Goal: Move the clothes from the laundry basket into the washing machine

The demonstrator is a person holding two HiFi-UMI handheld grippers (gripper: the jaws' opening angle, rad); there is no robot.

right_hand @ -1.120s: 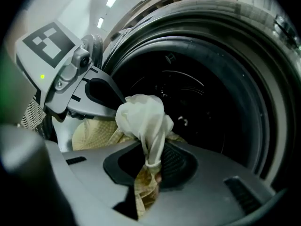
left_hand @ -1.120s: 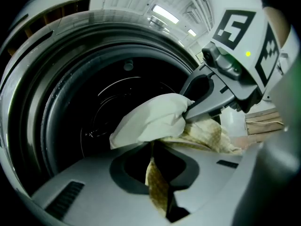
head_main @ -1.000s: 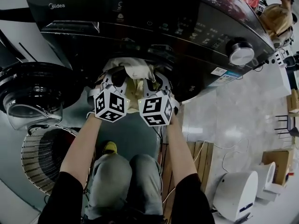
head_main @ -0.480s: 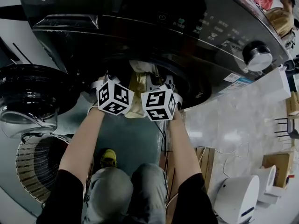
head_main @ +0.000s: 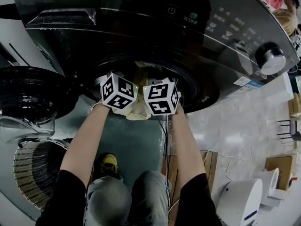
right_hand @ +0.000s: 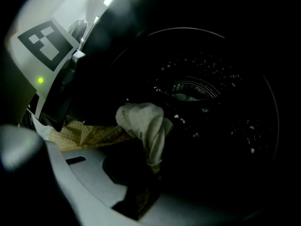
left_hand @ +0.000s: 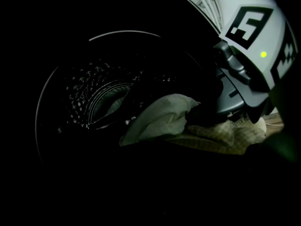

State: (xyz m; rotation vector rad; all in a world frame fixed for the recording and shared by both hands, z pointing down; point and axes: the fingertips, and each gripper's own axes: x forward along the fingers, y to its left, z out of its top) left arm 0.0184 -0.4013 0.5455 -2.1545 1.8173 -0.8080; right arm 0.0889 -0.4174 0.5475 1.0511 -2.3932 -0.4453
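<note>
Both tools are up at the mouth of the dark front-loading washing machine [head_main: 141, 27]. The left tool [head_main: 121, 81] and right tool [head_main: 160, 84] sit just beside each other, each pinched narrow on the bundle of pale and yellow-checked clothes [head_main: 137, 108]. The bundle straddles the rim, its tail hanging outside. The perforated steel drum [left_hand: 80, 98] gapes roomy ahead. The round glass door [head_main: 28, 91] is swung clear to the left, with the white slatted laundry basket [head_main: 33, 173] below it.

Clothes [head_main: 137, 111]: pale cream piece bunched w/ yellowish checked fabric, at mouth of washing machine [head_main: 141, 27], tip reaching into drum [left_hand: 89, 98]. Machine: dark front-loader, door [head_main: 28, 93] swung open at left. Laundry basket [head_main: 28, 173]: white, slatted, on floor below door.
</note>
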